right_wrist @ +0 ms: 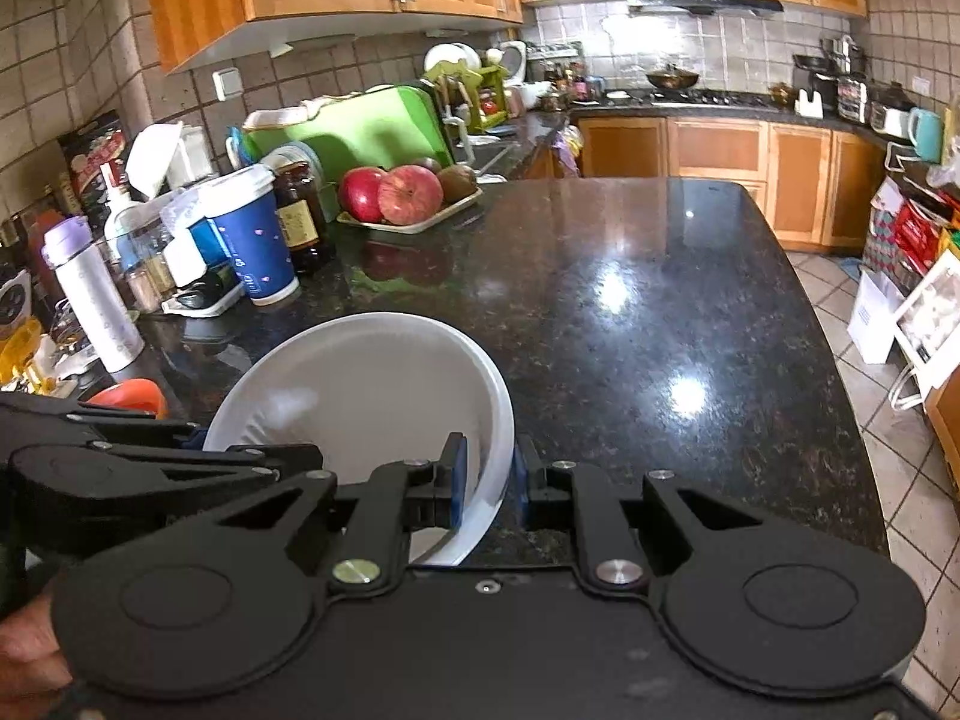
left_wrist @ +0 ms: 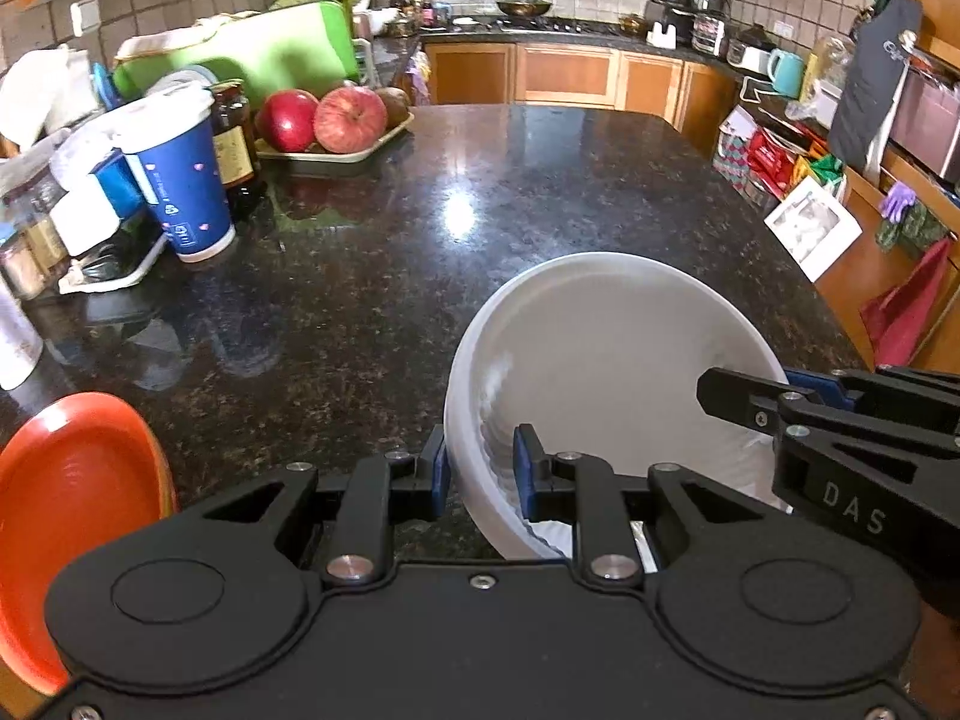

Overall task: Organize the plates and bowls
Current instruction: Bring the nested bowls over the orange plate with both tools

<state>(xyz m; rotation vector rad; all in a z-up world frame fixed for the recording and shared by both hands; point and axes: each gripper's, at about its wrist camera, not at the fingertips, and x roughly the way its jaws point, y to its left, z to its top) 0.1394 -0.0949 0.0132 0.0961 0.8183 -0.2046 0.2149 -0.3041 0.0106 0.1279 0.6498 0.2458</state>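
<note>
A white bowl (left_wrist: pixel 606 360) is held above the dark granite counter (left_wrist: pixel 480 192) by both grippers. My left gripper (left_wrist: pixel 480 471) is shut on the bowl's left rim, one blue pad inside and one outside. My right gripper (right_wrist: pixel 487 480) is shut on the bowl's right rim (right_wrist: pixel 498 420); it also shows in the left wrist view (left_wrist: pixel 774 390) at the right. An orange plate (left_wrist: pixel 72 492) lies at the lower left of the left wrist view; a sliver of it shows in the right wrist view (right_wrist: pixel 135 393). The bowl looks empty.
Along the counter's left side stand a blue paper cup (left_wrist: pixel 180 186), a dark jar (left_wrist: pixel 231 126), a tray of apples (left_wrist: pixel 330 120), a green cutting board (left_wrist: pixel 264 54) and a white bottle (right_wrist: pixel 96 300). Boxes and bags (left_wrist: pixel 774 162) sit beyond the counter's right edge.
</note>
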